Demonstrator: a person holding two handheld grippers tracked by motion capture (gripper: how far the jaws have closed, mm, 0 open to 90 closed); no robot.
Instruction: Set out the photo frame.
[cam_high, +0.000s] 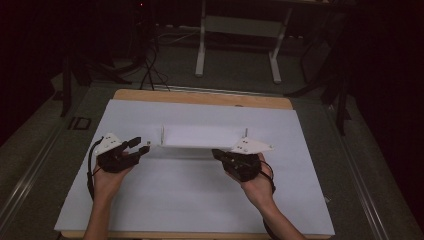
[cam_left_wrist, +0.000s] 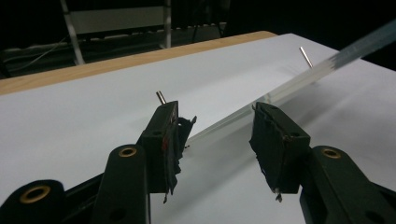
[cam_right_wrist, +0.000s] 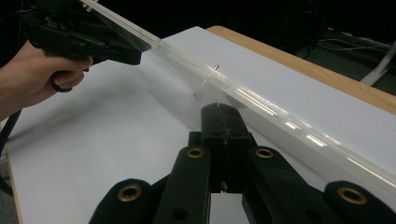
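A clear acrylic plate (cam_high: 202, 136) lies flat over the white sheet (cam_high: 190, 200), with thin metal pins (cam_high: 162, 131) standing up at its far corners. My left gripper (cam_high: 142, 145) is open at the plate's left end; in the left gripper view (cam_left_wrist: 217, 135) the plate's front edge (cam_left_wrist: 299, 84) runs away from between the jaws, and a pin (cam_left_wrist: 161, 97) stands just beyond the left jaw. My right gripper (cam_high: 217, 154) sits at the plate's front right part. In the right gripper view (cam_right_wrist: 219, 108) its jaws are shut just before the plate's edge (cam_right_wrist: 261, 100), with nothing visible between them.
The white sheet covers a wooden table (cam_high: 200, 97) whose bare strip shows at the far edge. Beyond it stand a white desk frame (cam_high: 240, 30) and dark stands with cables on the floor. Bare sheet lies between the plate and the near edge.
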